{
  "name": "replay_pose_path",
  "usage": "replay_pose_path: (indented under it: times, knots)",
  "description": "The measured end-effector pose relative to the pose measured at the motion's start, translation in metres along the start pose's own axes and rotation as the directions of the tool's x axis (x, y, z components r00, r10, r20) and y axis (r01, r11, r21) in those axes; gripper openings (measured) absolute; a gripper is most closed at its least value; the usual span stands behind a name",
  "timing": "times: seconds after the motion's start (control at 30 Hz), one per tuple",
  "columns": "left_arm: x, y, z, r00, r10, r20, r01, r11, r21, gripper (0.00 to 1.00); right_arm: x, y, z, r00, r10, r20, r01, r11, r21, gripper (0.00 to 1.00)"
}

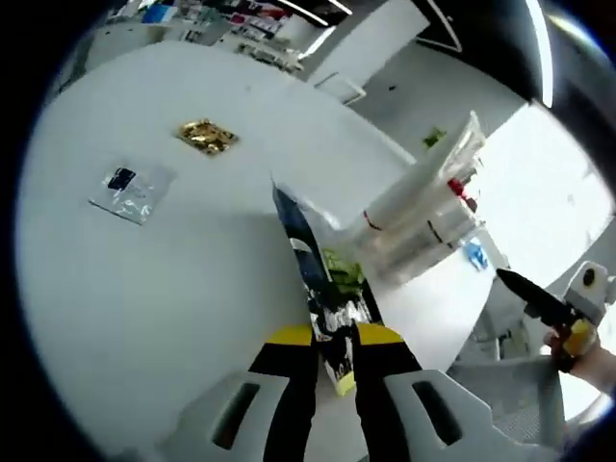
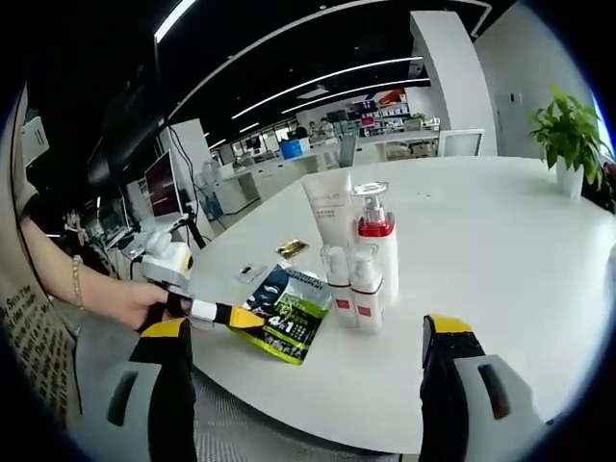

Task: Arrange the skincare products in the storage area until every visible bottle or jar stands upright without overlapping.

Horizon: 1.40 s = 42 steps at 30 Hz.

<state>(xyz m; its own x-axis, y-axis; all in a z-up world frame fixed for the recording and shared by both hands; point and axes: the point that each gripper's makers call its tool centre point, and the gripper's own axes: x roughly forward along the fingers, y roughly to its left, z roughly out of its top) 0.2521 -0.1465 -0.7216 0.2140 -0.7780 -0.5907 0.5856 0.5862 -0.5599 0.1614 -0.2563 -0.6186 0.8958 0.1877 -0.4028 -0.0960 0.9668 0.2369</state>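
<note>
While the left gripper (image 1: 334, 337) clamps a green-and-blue sachet (image 1: 322, 289) by its lower edge, holding it over the near edge of the white table (image 1: 192, 279), the right gripper (image 2: 303, 337) hangs with jaws wide apart and nothing between them, probably free to take the next item. The sachet hovers just beside the standing cluster: a white tube (image 2: 331, 207), a red-collared pump bottle (image 2: 376, 245) and two small bottles (image 2: 351, 289) (all upright, touching). A gold packet (image 1: 206, 136) and a clear packet (image 1: 128, 191) lie flat, well apart.
</note>
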Motion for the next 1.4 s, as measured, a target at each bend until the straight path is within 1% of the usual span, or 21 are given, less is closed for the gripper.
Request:
replay_pose_path:
  times: [0.17, 0.27, 0.43, 0.5, 0.53, 0.57, 0.67, 0.73, 0.8, 0.83, 0.87, 0.9, 1.0, 1.03, 1.1, 1.2, 1.23, 1.3, 1.33, 1.37, 1.4]
  knots:
    - [0.001, 0.007, 0.001, 0.999, 0.028, -0.016, -0.026, 0.996, 0.080, 0.12, 0.000, 0.000, 0.000, 1.000, 0.001, -0.002, -0.001, 1.000, 0.002, 1.00]
    - [0.001, 0.010, -0.001, 0.999, 0.037, -0.025, -0.034, 0.995, 0.092, 0.11, 0.000, -0.001, -0.001, 1.000, -0.001, -0.006, 0.001, 1.000, 0.001, 1.00]
    - [-0.002, 0.016, -0.001, 0.997, 0.070, -0.035, -0.063, 0.983, 0.174, 0.11, 0.000, -0.001, -0.001, 1.000, -0.001, -0.008, 0.001, 1.000, 0.000, 1.00]
    - [-0.004, 0.018, 0.005, 0.995, 0.094, -0.028, -0.082, 0.957, 0.278, 0.15, 0.000, 0.000, -0.001, 1.000, 0.000, -0.006, 0.000, 1.000, 0.001, 1.00]
    - [-0.003, 0.017, 0.008, 0.994, 0.101, -0.035, -0.083, 0.935, 0.345, 0.18, 0.000, -0.001, -0.002, 1.000, -0.001, -0.009, 0.001, 1.000, 0.001, 1.00]
    - [-0.003, 0.017, 0.009, 0.994, 0.103, -0.038, -0.082, 0.927, 0.365, 0.23, 0.000, 0.000, -0.002, 1.000, 0.000, -0.010, 0.000, 1.000, 0.002, 1.00]
    - [0.005, 0.007, 0.020, 0.995, 0.088, -0.053, -0.051, 0.867, 0.495, 0.32, 0.000, 0.000, -0.002, 1.000, 0.003, -0.014, -0.002, 1.000, 0.003, 1.00]
    - [0.010, 0.003, 0.024, 0.994, 0.087, -0.068, -0.035, 0.832, 0.554, 0.36, 0.000, 0.000, -0.003, 1.000, 0.004, -0.018, -0.004, 1.000, 0.004, 1.00]
    - [0.017, -0.005, 0.028, 0.993, 0.079, -0.085, -0.008, 0.779, 0.627, 0.44, 0.000, 0.000, -0.003, 1.000, 0.000, -0.016, 0.000, 1.000, 0.005, 1.00]
    - [0.023, -0.006, 0.029, 0.992, 0.076, -0.104, 0.013, 0.745, 0.667, 0.48, 0.000, -0.001, -0.003, 1.000, -0.001, -0.015, 0.001, 1.000, 0.007, 1.00]
    - [0.026, -0.008, 0.029, 0.990, 0.074, -0.118, 0.027, 0.727, 0.686, 0.53, 0.000, -0.001, -0.003, 1.000, -0.002, -0.017, 0.002, 1.000, 0.008, 1.00]
    - [0.031, -0.011, 0.029, 0.989, 0.071, -0.132, 0.045, 0.698, 0.715, 0.56, 0.000, -0.001, -0.003, 1.000, -0.003, -0.016, 0.003, 1.000, 0.009, 1.00]
    - [0.040, -0.014, 0.028, 0.982, 0.069, -0.177, 0.085, 0.671, 0.736, 0.65, 0.000, -0.002, -0.004, 1.000, -0.005, -0.017, 0.005, 1.000, 0.011, 1.00]
    - [0.042, -0.013, 0.026, 0.979, 0.069, -0.193, 0.097, 0.671, 0.735, 0.69, 0.000, -0.002, -0.003, 1.000, -0.006, -0.016, 0.006, 1.000, 0.011, 1.00]
    - [0.047, -0.010, 0.025, 0.974, 0.081, -0.211, 0.107, 0.656, 0.747, 0.73, 0.000, -0.003, -0.003, 1.000, -0.008, -0.013, 0.009, 1.000, 0.015, 1.00]
    - [0.051, -0.005, 0.021, 0.958, 0.105, -0.266, 0.130, 0.667, 0.733, 0.79, 0.000, -0.004, -0.003, 1.000, -0.014, -0.012, 0.014, 1.000, 0.023, 1.00]
    - [0.051, -0.003, 0.020, 0.956, 0.110, -0.272, 0.132, 0.665, 0.735, 0.81, 0.000, -0.005, -0.003, 1.000, -0.015, -0.012, 0.015, 1.000, 0.026, 1.00]
    - [0.052, 0.003, 0.019, 0.944, 0.145, -0.297, 0.141, 0.636, 0.758, 0.80, -0.001, -0.006, -0.003, 1.000, -0.019, -0.010, 0.020, 0.999, 0.025, 1.00]
    - [0.053, 0.005, 0.018, 0.936, 0.157, -0.315, 0.150, 0.631, 0.761, 0.81, -0.001, -0.006, -0.003, 1.000, -0.021, -0.007, 0.021, 0.999, 0.031, 1.00]
    - [0.054, 0.005, 0.017, 0.934, 0.154, -0.323, 0.154, 0.642, 0.751, 0.82, -0.001, -0.006, -0.003, 1.000, -0.022, -0.007, 0.022, 0.999, 0.032, 1.00]
    - [0.055, 0.006, 0.019, 0.933, 0.154, -0.326, 0.156, 0.643, 0.750, 0.83, -0.001, -0.007, -0.003, 1.000, -0.024, -0.007, 0.024, 0.999, 0.035, 1.00]
